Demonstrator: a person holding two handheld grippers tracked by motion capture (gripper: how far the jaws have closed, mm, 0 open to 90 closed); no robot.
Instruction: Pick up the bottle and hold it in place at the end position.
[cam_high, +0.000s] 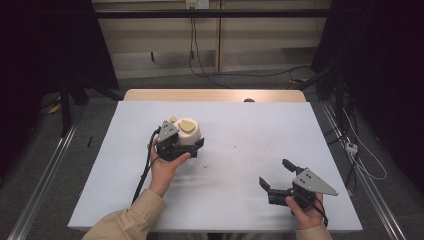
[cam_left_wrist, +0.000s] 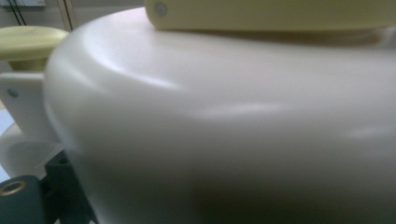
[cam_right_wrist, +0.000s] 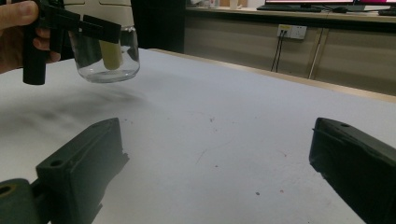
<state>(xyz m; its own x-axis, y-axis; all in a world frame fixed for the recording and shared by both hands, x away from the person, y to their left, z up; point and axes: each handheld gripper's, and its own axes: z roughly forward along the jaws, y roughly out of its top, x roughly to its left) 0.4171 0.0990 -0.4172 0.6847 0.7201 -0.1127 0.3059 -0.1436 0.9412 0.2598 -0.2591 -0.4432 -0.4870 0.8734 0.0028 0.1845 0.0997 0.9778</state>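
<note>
Dispenser (cam_high: 189, 131) lifting off table (cam_high: 240, 150) | left gripper (cam_high: 176, 148) clamping its white cap, glass base hanging clear | right gripper (cam_right_wrist: 215, 163) jaws standing apart, idling | advice: keeping it upright, grip firm, rising slowly.

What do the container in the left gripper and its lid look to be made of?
Clear bowl: glass or hard clear plastic, since you see straight through it and a pale stem shows inside; which one is open. White lid: likely moulded plastic, smooth semi-gloss with soft highlights. Its yellowish top pieces: matte plastic, perhaps. The left gripper clamps it.
</note>
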